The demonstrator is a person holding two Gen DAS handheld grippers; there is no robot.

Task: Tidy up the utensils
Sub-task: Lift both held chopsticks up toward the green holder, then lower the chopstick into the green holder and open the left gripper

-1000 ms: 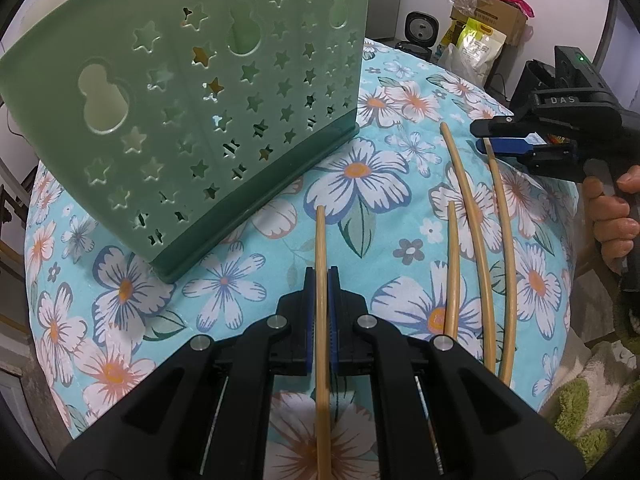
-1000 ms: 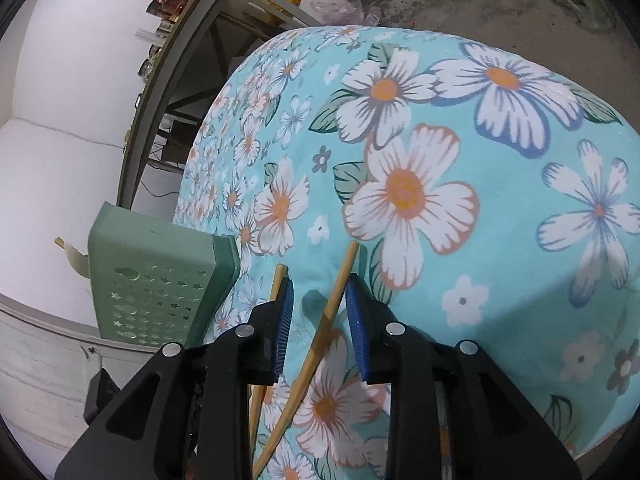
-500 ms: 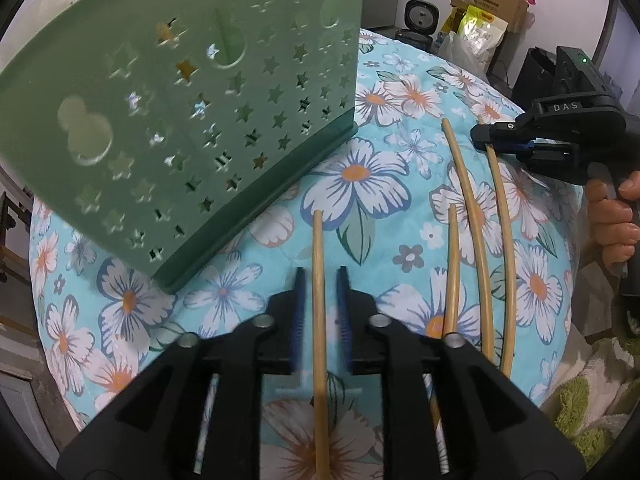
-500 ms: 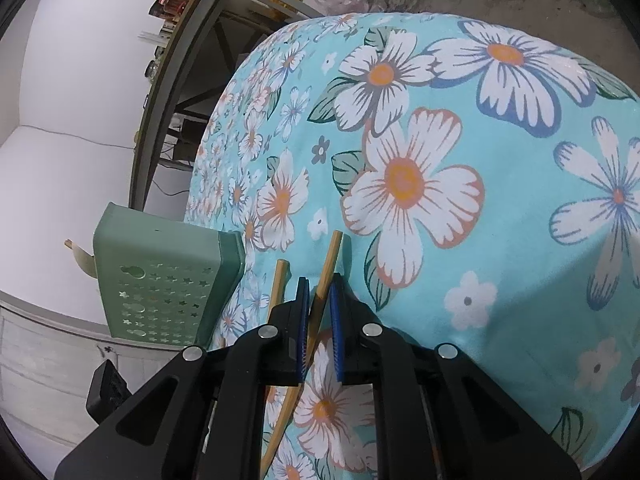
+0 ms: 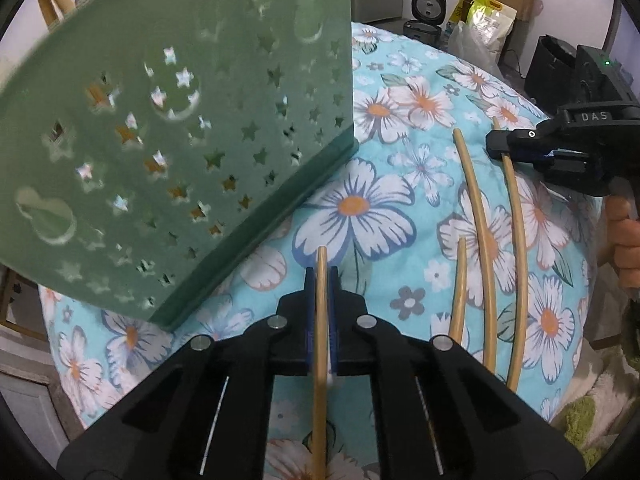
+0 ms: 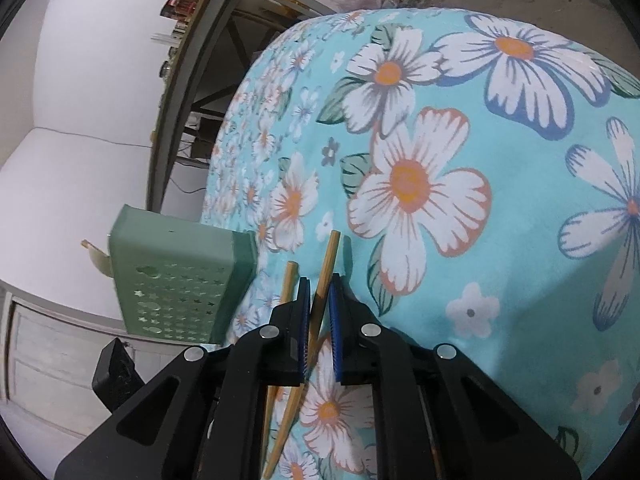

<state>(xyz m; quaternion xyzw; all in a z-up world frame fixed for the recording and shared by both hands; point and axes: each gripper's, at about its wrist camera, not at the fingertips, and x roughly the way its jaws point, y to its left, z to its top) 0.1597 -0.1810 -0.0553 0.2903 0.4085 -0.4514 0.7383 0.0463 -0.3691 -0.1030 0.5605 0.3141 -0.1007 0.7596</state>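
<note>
My left gripper (image 5: pixel 321 276) is shut on a bamboo chopstick (image 5: pixel 321 344), held just in front of the green perforated utensil basket (image 5: pixel 192 128). Three more chopsticks (image 5: pixel 482 240) lie on the floral cloth to the right. My right gripper (image 6: pixel 319 290) is shut on one chopstick (image 6: pixel 326 276) near its end; it also shows in the left wrist view (image 5: pixel 520 150). Another chopstick (image 6: pixel 285 292) lies just left of the right gripper. The basket also shows in the right wrist view (image 6: pixel 180 276), at the left, with something sticking out of its top.
The floral cloth (image 6: pixel 460 160) covers the table, which drops off at its edges. A shelf with clutter (image 6: pixel 188 20) stands beyond the far edge. Bags and boxes (image 5: pixel 488 4) sit on the floor behind the table.
Both grippers closed: the right one shut on a chopstick that lay between its open fingers. The left opened briefly, then shut again on its chopstick nearer the tip and moved closer to the basket.
</note>
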